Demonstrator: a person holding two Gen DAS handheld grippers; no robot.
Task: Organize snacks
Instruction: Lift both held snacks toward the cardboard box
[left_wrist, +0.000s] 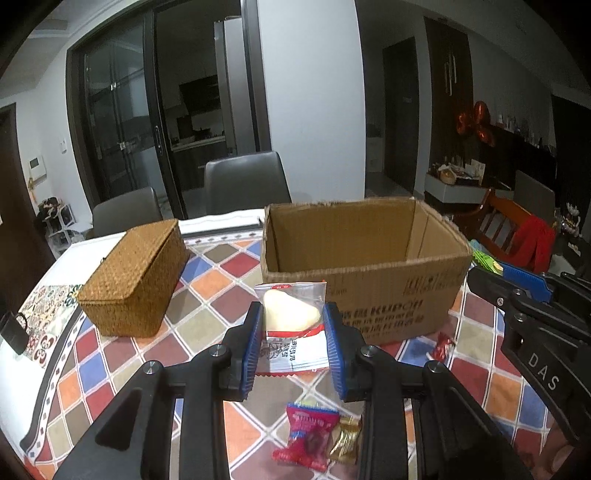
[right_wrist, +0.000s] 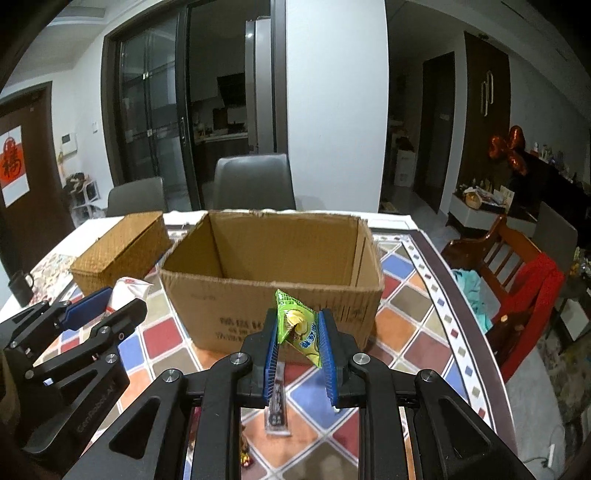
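Cardboard box (right_wrist: 271, 280), open-topped and brown, standing mid-table on a tablecloth (right_wrist: 406, 306) of coloured diamond tiles; inside walls bare as far as visible, floor of the box hidden by its near wall. Printed lettering across that near wall.

Left gripper (left_wrist: 291, 325) held above the cloth just in front of the box, blue pads clamped on a clear snack packet (left_wrist: 291, 314) with a pale, rounded piece inside and a red-and-white printed end. Packet upright between the pads, overlapping the box's near wall in the left wrist view.

Right gripper (right_wrist: 299, 332) likewise raised before the box, jaws nearly shut and pinching a green triangular snack pouch (right_wrist: 297, 321) that stands tilted above the pads. Near wall of the box directly ahead of both held snacks, its rim above them in both views.

Woven lidded basket (left_wrist: 135, 284) to the left of the box, close beside it but apart, lid closed.

Loose on the cloth below the left gripper: a red wrapped sweet (left_wrist: 308, 435) touching a gold wrapped sweet (left_wrist: 347, 439). Another small red wrapper (left_wrist: 443, 347) near the box's right front corner. Dark narrow sachet (right_wrist: 277, 402) flat on the cloth under the right gripper.

Grey chairs (right_wrist: 255, 181) behind the table; wooden chair (right_wrist: 491, 258) with red cloth draped over it to the right. Dark mug (right_wrist: 20, 286) at the table's far left edge.
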